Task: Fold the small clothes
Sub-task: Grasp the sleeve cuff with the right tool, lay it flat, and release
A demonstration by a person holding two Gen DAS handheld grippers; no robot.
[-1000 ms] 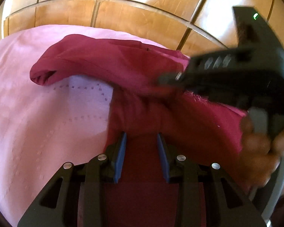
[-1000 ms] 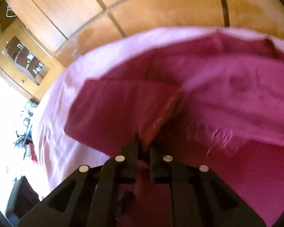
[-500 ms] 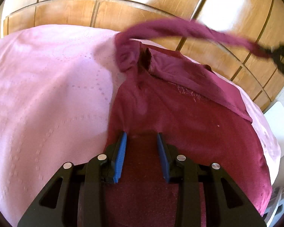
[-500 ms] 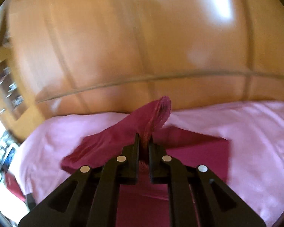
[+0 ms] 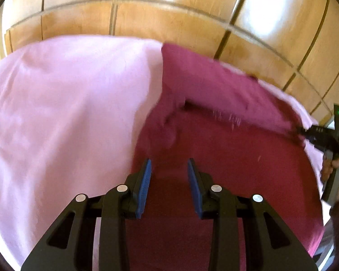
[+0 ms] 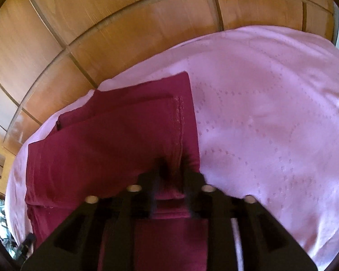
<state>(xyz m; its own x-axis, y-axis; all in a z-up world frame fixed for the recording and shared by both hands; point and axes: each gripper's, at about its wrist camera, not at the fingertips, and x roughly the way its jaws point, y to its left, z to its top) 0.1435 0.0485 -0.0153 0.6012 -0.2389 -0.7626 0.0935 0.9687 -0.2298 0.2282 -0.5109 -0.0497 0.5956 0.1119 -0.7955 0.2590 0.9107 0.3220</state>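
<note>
both tongs are seen over the maroon garment [image 5: 226, 158] on the pink bedsheet [image 5: 67, 113]: the left tongs [image 5: 168, 176] are wide, and the right tongs [image 6: 172, 176], shut on a sleeve before, are now blurred and parted; the sleeve is laid flat, so this fold looks done.

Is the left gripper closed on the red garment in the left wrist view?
No: the left gripper has its blue fingers apart over the red garment.
</note>
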